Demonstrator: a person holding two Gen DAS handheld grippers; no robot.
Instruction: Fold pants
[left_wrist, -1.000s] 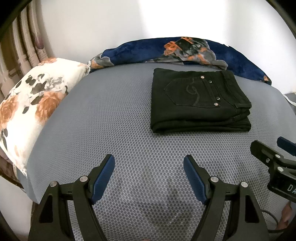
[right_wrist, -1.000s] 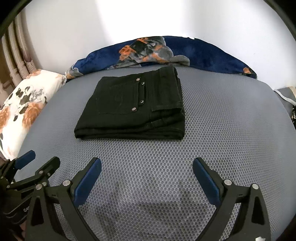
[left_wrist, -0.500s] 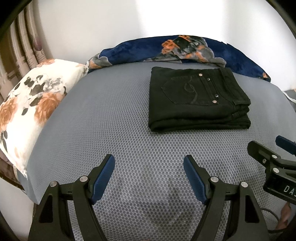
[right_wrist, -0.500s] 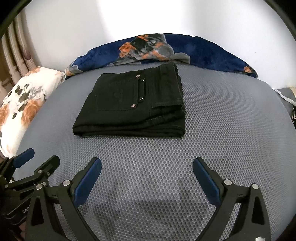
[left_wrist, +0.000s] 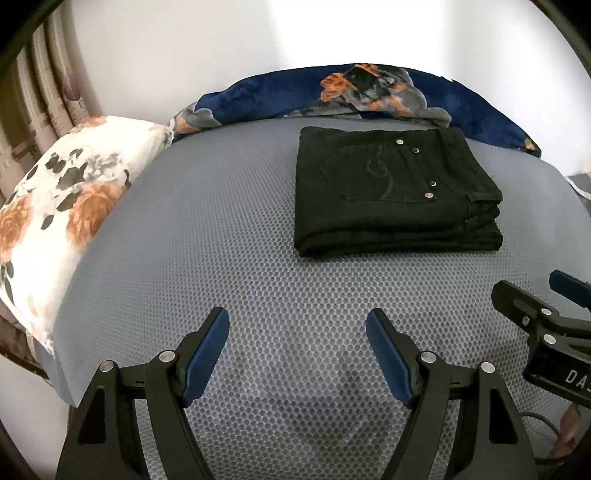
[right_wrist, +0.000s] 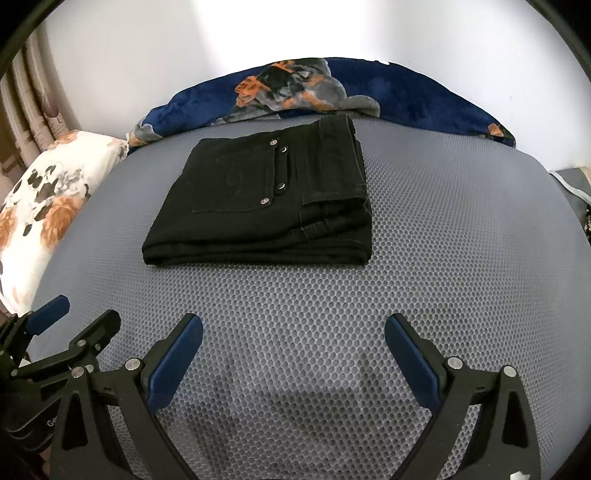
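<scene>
Black pants (left_wrist: 395, 192) lie folded into a flat rectangular stack on the grey mesh bed cover (left_wrist: 221, 229), back pocket with metal studs on top. In the right wrist view the pants (right_wrist: 266, 199) sit left of centre. My left gripper (left_wrist: 297, 321) hangs open over bare cover, well short of the stack, nothing between its blue pads. My right gripper (right_wrist: 293, 326) is likewise open and empty, near the front of the bed. Each gripper shows at the edge of the other's view: the right gripper (left_wrist: 532, 291), the left gripper (right_wrist: 79, 312).
A floral white pillow (left_wrist: 55, 221) lies along the left edge of the bed. A dark blue blanket (left_wrist: 369, 92) with orange patches is bunched along the far edge against a white wall. Curtains (left_wrist: 44, 103) hang at the far left.
Both views shift only slightly; the pants stay folded in place and both grippers stay open at the same width.
</scene>
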